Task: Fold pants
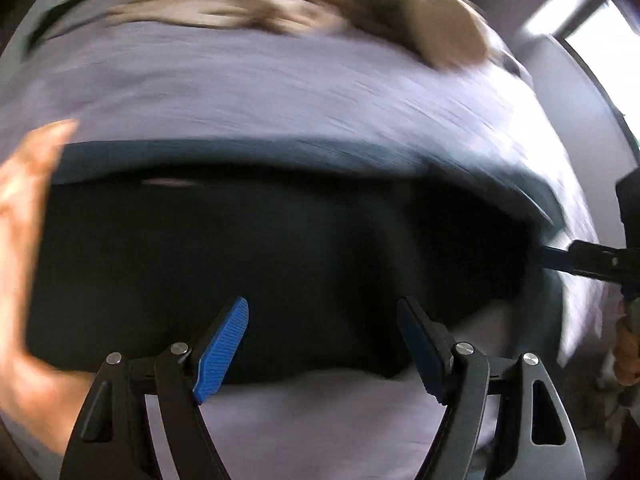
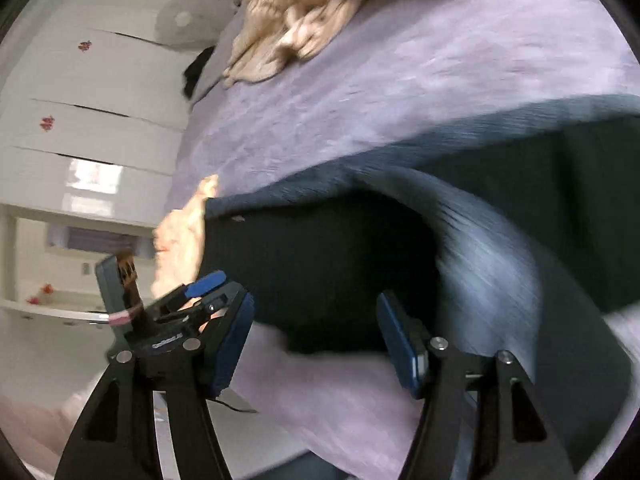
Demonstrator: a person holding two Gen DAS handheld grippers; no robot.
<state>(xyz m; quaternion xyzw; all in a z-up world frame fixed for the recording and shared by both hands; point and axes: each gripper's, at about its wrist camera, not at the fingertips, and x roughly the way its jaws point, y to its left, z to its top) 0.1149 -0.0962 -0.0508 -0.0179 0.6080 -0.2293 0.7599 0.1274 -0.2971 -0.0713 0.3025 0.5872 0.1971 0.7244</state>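
Pants [image 1: 256,248] dark, folded, lying mid-frame on lilac sheet [image 1: 280,96]. Left gripper [image 1: 324,336] jaws apart, empty, over near hem. Right gripper [image 2: 316,344] likewise spread, nothing between. Risk: loose top layer at right of frame may slide, fold skews; motion blur hides edges.

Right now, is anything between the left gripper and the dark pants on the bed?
Nothing visible. The left hand-held gripper hangs open directly over the dark pants, which lie on the lilac bedspread.

Small white lettering sits on the left gripper [image 2: 208,286] body, too blurred to read.
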